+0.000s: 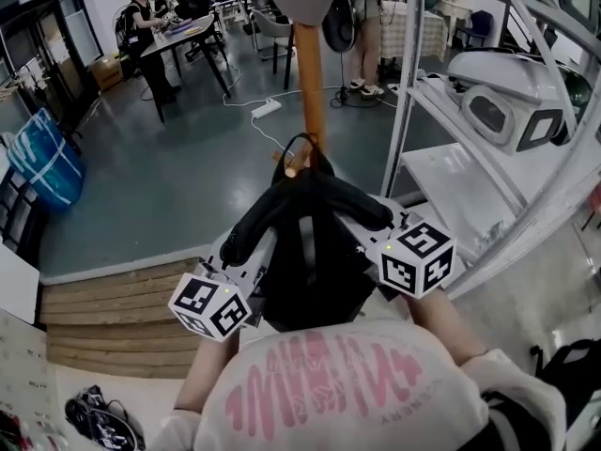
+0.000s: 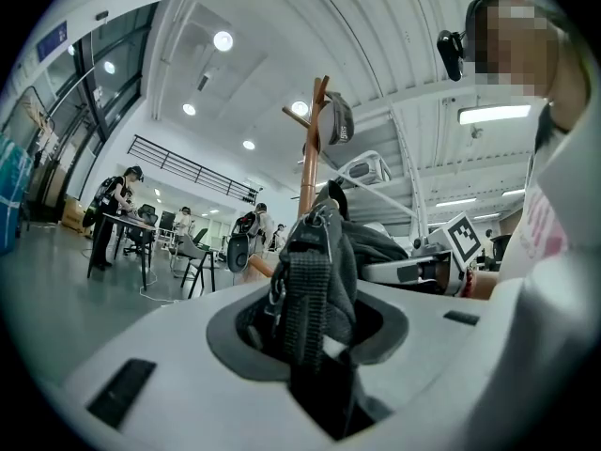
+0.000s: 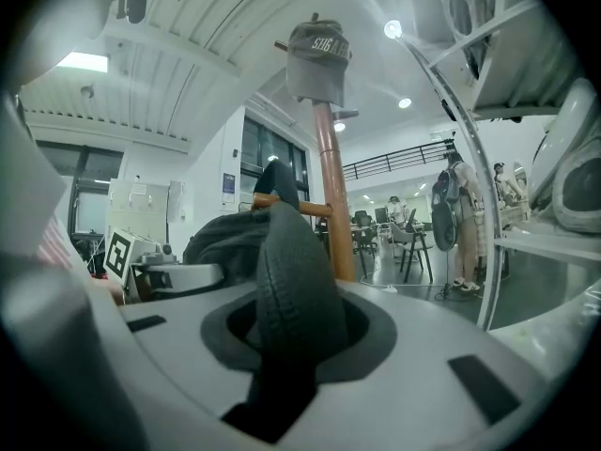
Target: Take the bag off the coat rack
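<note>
Right tool (image 3: 289, 346) clamps bag (image 3: 230, 238), rack pole (image 3: 335, 195) ahead

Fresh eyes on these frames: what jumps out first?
The black fabric backpack dominates the centre of the head view, clamped by its straps in the left gripper and the right gripper. Just behind it rises the orange-brown wooden coat rack, with a grey cap perched on top. To the right stands white metal shelving.
</note>
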